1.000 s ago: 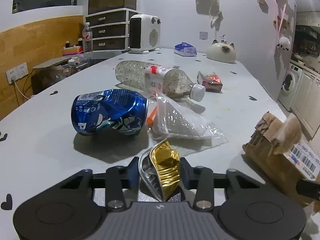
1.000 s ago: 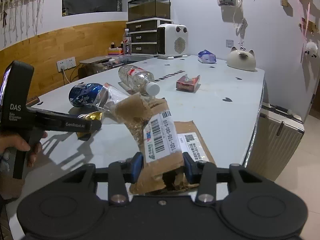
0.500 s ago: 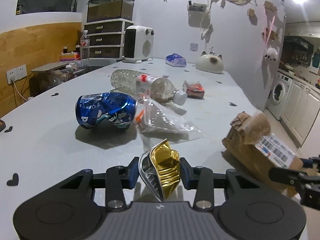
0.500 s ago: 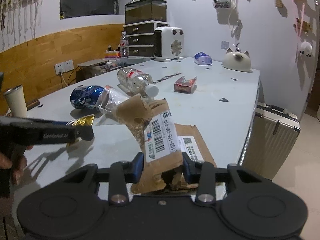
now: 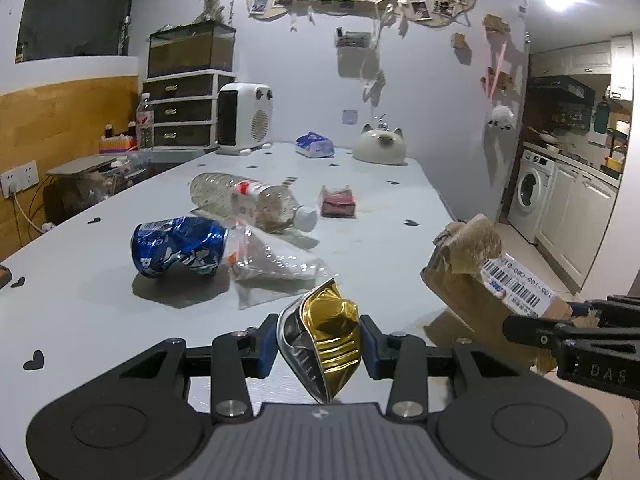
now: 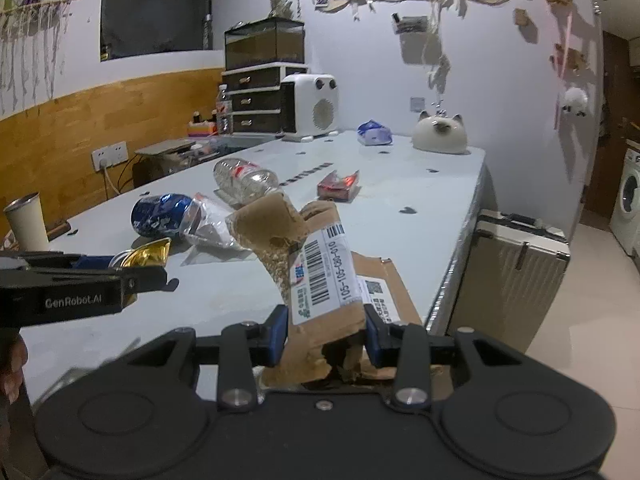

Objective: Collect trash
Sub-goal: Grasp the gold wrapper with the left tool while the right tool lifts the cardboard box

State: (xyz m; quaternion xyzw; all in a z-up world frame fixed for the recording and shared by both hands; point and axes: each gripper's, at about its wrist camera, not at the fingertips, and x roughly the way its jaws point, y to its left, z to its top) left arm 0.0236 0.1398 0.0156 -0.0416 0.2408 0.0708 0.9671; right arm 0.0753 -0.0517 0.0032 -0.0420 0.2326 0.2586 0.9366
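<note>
Trash: gold can (image 5: 328,330) clamped in left gripper (image 5: 319,344), pads tight on both sides, lifted off the table (image 5: 80,280) near its front edge. Cardboard (image 6: 320,276) w/ barcode label clamped in right gripper (image 6: 326,338), held up over the table's right edge; another flat cardboard piece (image 6: 380,284) lies under it at that edge. On the table: blue can (image 5: 178,247) on its side, mid-left; plastic bag (image 5: 272,258) touching its right end; clear bottle (image 5: 250,200) lying just behind both; red pack (image 5: 338,202) further back, apart from the bottle. Far edge: heater (image 5: 245,118), tissue pack (image 5: 315,146), cat pot (image 5: 380,146). Suitcase (image 6: 516,276) stands beside the table's right edge.
</note>
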